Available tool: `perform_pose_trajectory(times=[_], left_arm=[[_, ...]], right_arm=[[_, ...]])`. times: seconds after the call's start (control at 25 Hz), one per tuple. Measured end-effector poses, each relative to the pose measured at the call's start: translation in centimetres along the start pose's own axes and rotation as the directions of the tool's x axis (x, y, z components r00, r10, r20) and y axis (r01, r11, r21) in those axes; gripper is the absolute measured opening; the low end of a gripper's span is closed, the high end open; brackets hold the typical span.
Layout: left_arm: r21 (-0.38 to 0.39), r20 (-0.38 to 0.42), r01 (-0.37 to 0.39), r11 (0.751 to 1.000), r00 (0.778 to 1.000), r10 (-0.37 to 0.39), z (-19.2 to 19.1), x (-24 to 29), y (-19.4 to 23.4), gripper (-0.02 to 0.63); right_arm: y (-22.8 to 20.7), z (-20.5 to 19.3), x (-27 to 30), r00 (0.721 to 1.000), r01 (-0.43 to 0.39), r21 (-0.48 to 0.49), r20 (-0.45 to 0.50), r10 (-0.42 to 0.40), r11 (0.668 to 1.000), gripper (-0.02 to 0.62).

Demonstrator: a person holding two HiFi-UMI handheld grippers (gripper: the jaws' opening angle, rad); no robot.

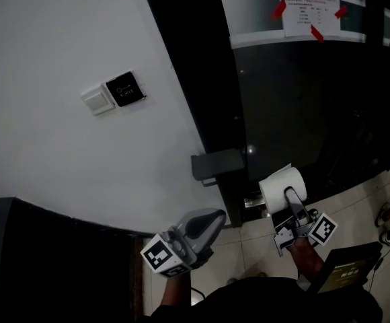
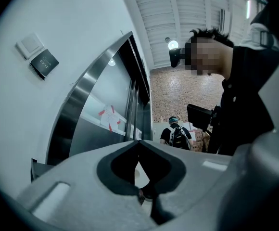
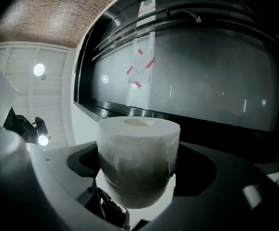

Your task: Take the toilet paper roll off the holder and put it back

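Pale floor tiles lie nearest, below the person's two hands. A white wall rises on the left and a dark glass front on the right.

Near left, the left tool has its jaws pressed together at the tips, with nothing between them. Near right, the right tool pinches the toilet paper roll by its curved sides, jaws spread wide around it. The roll is off its mount and held in the air above the tiles. In the right gripper view its core opening faces up, so its long axis stands across the line of the jaws.

A little farther off, the dark bracket I take for the holder sits where wall meets glass. It is left of the roll, slightly beyond it and clearly apart from it. By my reading, the return goes leftward and away, and the core must line up with the holder's bar, which I cannot make out. The left tool sits just below the holder but is empty; the right tool carries the load.

Counted: one roll, one holder, two tools. Farther up the wall are two switch plates side by side. Farthest is one paper notice stuck on with strips of red tape.
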State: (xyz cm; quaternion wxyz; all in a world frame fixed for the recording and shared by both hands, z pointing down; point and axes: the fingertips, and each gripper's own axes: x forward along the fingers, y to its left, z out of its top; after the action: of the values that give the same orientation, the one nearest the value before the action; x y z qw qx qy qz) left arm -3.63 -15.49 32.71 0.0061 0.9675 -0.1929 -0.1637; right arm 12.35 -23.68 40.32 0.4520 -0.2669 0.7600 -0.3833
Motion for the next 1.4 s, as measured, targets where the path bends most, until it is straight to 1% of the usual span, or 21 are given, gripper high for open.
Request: perform_pose_trajectory(times=[0.16, 0.28, 0.4, 0.56, 0.72, 0.84, 1.0, 1.12, 1.24, 1.4], left_arm=[[-0.009, -0.001, -0.018, 1.000, 1.000, 0.018, -0.4, -0.4, 0.3, -0.003], [-0.025, -0.014, -0.041, 0.999, 0.999, 0.041, -0.8, -0.9, 0.7, -0.003], [-0.028, -0.041, -0.065, 0.998, 0.997, 0.064, -1.5, -1.5, 1.2, -0.003], [-0.039, -0.047, -0.107, 0.994, 0.993, 0.105, -1.8, -2.7, 1.8, -0.003], [-0.055, -0.069, -0.151, 0.987, 0.987, 0.147, -2.4, -3.9, 2.6, -0.003], [-0.062, -0.078, -0.166, 0.984, 0.984, 0.161, -2.7, -4.5, 2.8, -0.003], [-0.054, -0.086, -0.164, 0.985, 0.984, 0.159, -2.7, -4.8, 2.7, -0.003], [-0.053, -0.092, -0.180, 0.982, 0.980, 0.175, -2.6, -5.2, 2.8, -0.003], [-0.052, -0.085, -0.203, 0.978, 0.976, 0.198, -2.3, -6.1, 2.8, -0.003], [-0.048, -0.087, -0.240, 0.969, 0.968, 0.236, -1.9, -7.6, 2.6, -0.003]], right_arm=[[-1.6, 0.2, -0.2, 1.000, 0.025, 0.025, 0.012, -0.025, 0.999, 0.440], [-4.4, 0.6, -0.3, 0.995, 0.084, 0.075, 0.049, -0.088, 0.994, 0.440], [-7.8, 1.1, 0.0, 0.984, 0.148, 0.116, 0.083, -0.158, 0.982, 0.440], [-12.2, 1.7, 1.4, 0.968, 0.218, 0.129, 0.096, -0.231, 0.967, 0.441], [-15.3, 2.3, 2.9, 0.956, 0.263, 0.134, 0.101, -0.277, 0.955, 0.441], [-16.7, 2.1, 3.7, 0.951, 0.281, 0.132, 0.093, -0.294, 0.951, 0.440], [-17.6, 1.2, 4.5, 0.950, 0.294, 0.122, 0.069, -0.303, 0.948, 0.440], [-18.1, 0.0, 5.0, 0.950, 0.301, 0.125, 0.052, -0.309, 0.945, 0.440], [-18.4, -1.7, 5.9, 0.952, 0.296, 0.148, 0.036, -0.304, 0.944, 0.440], [-18.7, -5.3, 7.2, 0.953, 0.301, 0.178, -0.015, -0.303, 0.937, 0.440]])
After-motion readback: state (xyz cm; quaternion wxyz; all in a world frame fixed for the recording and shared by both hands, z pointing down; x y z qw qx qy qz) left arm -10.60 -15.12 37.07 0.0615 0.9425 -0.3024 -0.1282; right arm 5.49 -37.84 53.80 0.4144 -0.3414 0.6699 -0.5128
